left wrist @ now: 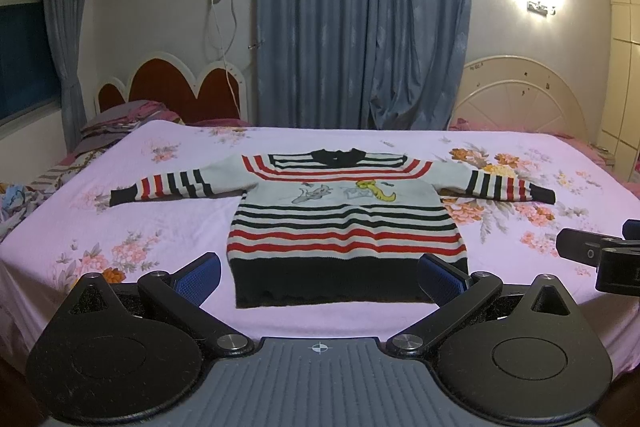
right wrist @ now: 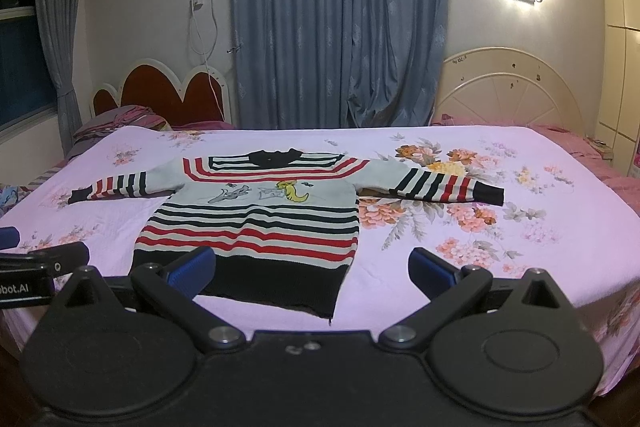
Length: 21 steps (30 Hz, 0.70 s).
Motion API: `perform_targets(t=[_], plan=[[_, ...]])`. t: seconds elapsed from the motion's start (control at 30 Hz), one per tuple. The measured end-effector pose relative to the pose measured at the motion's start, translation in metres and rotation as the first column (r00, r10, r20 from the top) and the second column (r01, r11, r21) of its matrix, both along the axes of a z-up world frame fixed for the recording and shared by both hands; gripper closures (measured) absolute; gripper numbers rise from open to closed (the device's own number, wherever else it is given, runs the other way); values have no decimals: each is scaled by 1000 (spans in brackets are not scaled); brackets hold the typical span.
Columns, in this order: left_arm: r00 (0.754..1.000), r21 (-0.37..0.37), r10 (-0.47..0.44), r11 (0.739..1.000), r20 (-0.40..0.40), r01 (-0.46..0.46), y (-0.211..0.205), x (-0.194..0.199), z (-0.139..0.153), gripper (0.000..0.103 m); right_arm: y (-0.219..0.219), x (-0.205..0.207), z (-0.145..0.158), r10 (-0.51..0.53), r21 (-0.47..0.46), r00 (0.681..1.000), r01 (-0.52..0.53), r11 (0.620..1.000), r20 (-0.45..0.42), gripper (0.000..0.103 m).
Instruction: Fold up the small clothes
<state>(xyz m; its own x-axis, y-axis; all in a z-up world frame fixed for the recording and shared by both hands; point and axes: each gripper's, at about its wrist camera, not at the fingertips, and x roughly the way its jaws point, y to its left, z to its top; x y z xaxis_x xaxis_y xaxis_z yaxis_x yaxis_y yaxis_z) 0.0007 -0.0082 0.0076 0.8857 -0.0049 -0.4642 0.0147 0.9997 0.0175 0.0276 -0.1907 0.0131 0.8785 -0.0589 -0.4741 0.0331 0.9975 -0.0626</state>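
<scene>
A small striped sweater lies flat, front up, on the bed, both sleeves spread out sideways. It is white with red and black stripes, a black hem and a cartoon print on the chest. My left gripper hovers open just before the hem, with nothing between its blue pads. My right gripper is also open and empty, near the sweater at its lower right corner. Each gripper shows at the edge of the other's view: the right gripper in the left wrist view, the left gripper in the right wrist view.
The bed has a pink floral sheet with free room around the sweater. Rumpled bedding lies at the far left by a red headboard. Blue curtains hang behind, and a white headboard stands at the right.
</scene>
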Motion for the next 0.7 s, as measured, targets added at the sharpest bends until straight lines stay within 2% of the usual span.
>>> perform_targets(t=[0.7], plan=[[1000, 3, 0, 1000, 4, 0, 4, 3, 6, 0, 2, 0, 4, 4, -5, 1000, -4, 1000, 2, 1]])
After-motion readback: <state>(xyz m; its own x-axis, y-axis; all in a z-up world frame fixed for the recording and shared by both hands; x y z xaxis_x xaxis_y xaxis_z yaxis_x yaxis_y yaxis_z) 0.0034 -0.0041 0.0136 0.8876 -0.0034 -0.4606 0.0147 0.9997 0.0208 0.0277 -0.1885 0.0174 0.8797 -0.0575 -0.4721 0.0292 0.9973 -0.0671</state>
